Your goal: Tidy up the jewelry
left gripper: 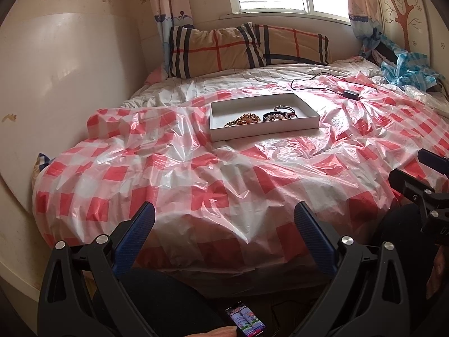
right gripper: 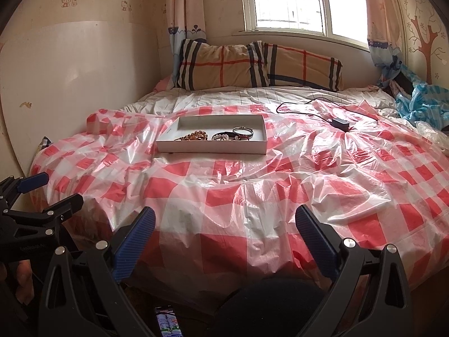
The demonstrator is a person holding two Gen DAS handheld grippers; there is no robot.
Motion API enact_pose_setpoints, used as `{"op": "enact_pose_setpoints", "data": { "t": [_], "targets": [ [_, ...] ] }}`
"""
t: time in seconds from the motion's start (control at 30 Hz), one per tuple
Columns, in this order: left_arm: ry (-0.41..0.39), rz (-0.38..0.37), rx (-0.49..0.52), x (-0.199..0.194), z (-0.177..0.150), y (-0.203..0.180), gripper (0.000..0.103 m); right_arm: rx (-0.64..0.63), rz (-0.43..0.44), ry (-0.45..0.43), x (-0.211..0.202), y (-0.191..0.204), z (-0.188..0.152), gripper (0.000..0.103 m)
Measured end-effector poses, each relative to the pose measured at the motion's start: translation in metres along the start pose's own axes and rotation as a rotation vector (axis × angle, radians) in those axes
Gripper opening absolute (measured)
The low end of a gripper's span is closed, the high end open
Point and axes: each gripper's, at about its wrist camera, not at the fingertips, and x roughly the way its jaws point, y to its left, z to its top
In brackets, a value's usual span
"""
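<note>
A shallow white tray (left gripper: pixel 224 134) (right gripper: pixel 196 147) lies on the bed's red-and-white checked plastic sheet. In it lie an amber bead bracelet (left gripper: pixel 245 120) (right gripper: pixel 193 136), a pale bead bracelet with a dark band (left gripper: pixel 276 116) (right gripper: pixel 224 136) and a silver bangle (left gripper: pixel 284 108) (right gripper: pixel 243 130). My left gripper (left gripper: pixel 224 219) is open and empty, held back at the bed's near edge. My right gripper (right gripper: pixel 224 221) is open and empty, also at the near edge. Each gripper shows at the side of the other's view: the right one (left gripper: pixel 415 179), the left one (right gripper: pixel 45 191).
A black charger with its cable (left gripper: pixel 350 94) (right gripper: pixel 341 125) lies beyond the tray to the right. Plaid pillows (left gripper: pixel 247 47) (right gripper: pixel 258 64) lean under the window. Blue crumpled cloth (left gripper: pixel 407 67) sits at far right. A lit phone (left gripper: pixel 245 321) lies below, by my knee.
</note>
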Motion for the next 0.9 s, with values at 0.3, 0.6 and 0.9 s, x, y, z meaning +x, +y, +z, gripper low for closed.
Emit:
{"op": "enact_pose_setpoints", "data": {
  "t": [0.3,0.6,0.9],
  "targets": [
    [0.007,0.012,0.008,0.0041,-0.0042,-0.0046,0.095,-0.002,-0.002,0.004,-0.0007,-0.0022,0.0003,0.096],
    [0.006,0.025,0.019,0.0041,-0.0038,-0.0048,0.095,-0.002,-0.001,0.005,-0.0005,-0.0025,0.0008,0.096],
    [0.006,0.026,0.022,0.0038,-0.0033,-0.0050,0.095,-0.003,-0.002,0.006,-0.0007,-0.0019,0.0009,0.096]
  ]
}}
